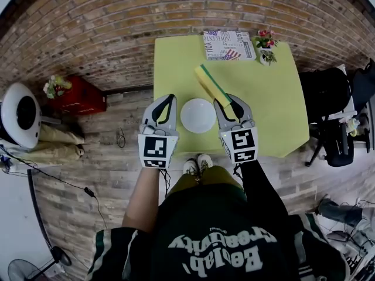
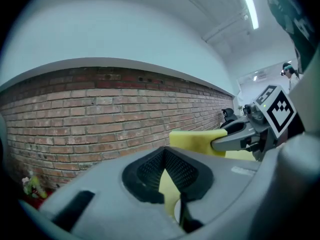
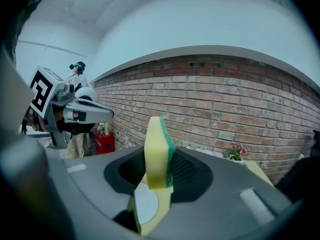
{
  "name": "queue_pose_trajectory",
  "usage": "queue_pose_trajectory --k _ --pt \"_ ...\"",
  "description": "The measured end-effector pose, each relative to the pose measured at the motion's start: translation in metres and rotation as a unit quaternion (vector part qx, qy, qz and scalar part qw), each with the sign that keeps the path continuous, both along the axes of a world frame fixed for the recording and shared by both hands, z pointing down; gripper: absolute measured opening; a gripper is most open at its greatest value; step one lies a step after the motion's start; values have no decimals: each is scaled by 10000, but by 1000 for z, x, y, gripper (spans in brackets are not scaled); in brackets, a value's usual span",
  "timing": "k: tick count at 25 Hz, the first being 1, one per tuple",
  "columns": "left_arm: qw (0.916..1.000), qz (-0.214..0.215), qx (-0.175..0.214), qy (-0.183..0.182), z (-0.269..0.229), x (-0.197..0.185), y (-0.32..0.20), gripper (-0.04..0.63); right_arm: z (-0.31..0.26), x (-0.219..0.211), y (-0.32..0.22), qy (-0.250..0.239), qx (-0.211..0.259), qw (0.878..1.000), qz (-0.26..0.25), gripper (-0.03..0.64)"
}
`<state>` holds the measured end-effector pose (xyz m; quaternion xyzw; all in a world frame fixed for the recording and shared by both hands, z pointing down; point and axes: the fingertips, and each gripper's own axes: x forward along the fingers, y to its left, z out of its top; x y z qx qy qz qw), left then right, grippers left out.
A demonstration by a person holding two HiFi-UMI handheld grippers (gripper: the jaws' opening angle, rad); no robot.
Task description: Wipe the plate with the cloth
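Within right gripper (image 1: 229, 103), sponge (image 1: 211, 85), beside plate (image 1: 198, 115)

book (image 1: 228, 44) on table (image 1: 176, 57) far edge | flower pot (image 1: 266, 47) beside it | red box (image 1: 79, 95) on floor

Left gripper (image 2: 163, 156): grey moulded body across the lower frame; dark ribbed pads meet at their far tips at centre, nothing between them.
Gap below the pads: a strip of yellow-green table top (image 2: 167, 191) at 6 o'clock.
Right gripper (image 2: 216, 145): at 3 o'clock, its grey finger pressed on a yellow foam sponge block (image 2: 195, 140).
Marker cube (image 2: 276, 110): black-and-white squares, at 2 o'clock.
Red brick wall (image 2: 100, 114): a band from 9 to 3 o'clock.
White ceiling light strip (image 2: 250, 9): at 1 o'clock.
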<state>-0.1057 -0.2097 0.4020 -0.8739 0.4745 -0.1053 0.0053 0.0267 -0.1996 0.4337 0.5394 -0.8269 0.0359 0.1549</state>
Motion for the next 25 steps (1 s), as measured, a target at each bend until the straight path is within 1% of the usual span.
queue_pose_trajectory --k 5,14,17,21,25 --pt "9998 -89 -123 -130 12 8 -5 3 14 -2 -12 -113 -251 9992 -299 132" --pt "9976 -513 -375 -278 41 15 -11 5 49 -5 -20 -182 -609 9938 -917 132" --pt "9965 -616 -454 -328 52 16 -9 5 61 -8 -21 -180 -708 9916 -1065 132" --pt "9952 -643 -615 -407 69 19 -1 5 74 -14 -15 -175 -837 9886 -1236 132" --pt "9941 -719 -736 -357 80 16 3 5 86 -19 -13 -17 -956 9870 -1290 130"
